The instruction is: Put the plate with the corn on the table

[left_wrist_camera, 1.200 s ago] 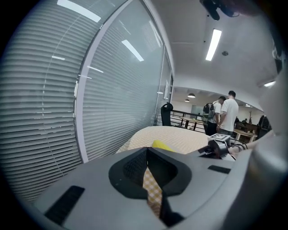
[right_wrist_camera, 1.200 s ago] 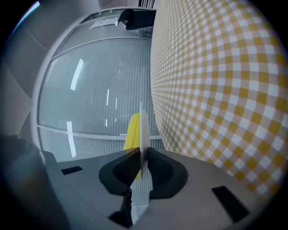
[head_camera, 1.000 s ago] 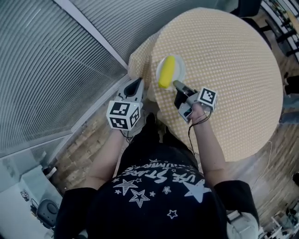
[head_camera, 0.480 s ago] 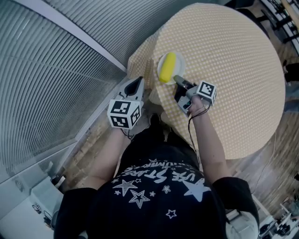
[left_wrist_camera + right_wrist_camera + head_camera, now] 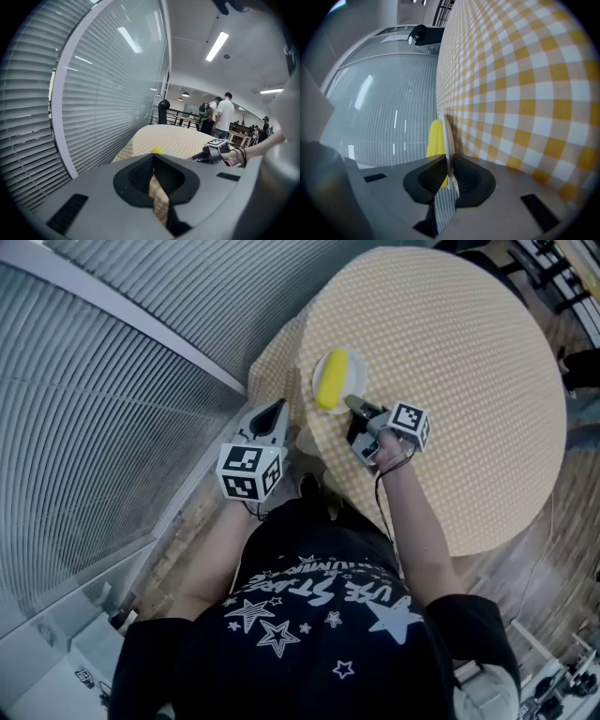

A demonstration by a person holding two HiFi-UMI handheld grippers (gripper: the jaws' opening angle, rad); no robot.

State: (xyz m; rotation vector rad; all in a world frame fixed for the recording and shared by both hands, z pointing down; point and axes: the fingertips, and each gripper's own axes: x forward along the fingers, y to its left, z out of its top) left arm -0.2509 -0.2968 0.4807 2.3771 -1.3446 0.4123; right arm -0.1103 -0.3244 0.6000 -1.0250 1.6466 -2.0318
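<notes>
A small white plate (image 5: 351, 368) carries a yellow corn cob (image 5: 331, 385) near the left edge of the round table (image 5: 450, 362), which has a yellow checked cloth. My right gripper (image 5: 353, 403) is shut on the plate's near rim. In the right gripper view the plate (image 5: 446, 140) shows edge-on between the jaws, close to the cloth (image 5: 525, 93), with the corn (image 5: 435, 136) on its other side. I cannot tell whether plate and cloth touch. My left gripper (image 5: 277, 404) hangs shut beside the table's cloth overhang, off the table, holding nothing I can see.
A glass wall with slatted blinds (image 5: 112, 381) runs along the left, close to the table. Wooden floor (image 5: 178, 540) lies below the left gripper. Chairs (image 5: 553, 277) stand beyond the table's far side. People (image 5: 225, 112) stand in the background of the left gripper view.
My right gripper has carried the plate and corn a little farther in over the table. The left gripper has hardly moved.
</notes>
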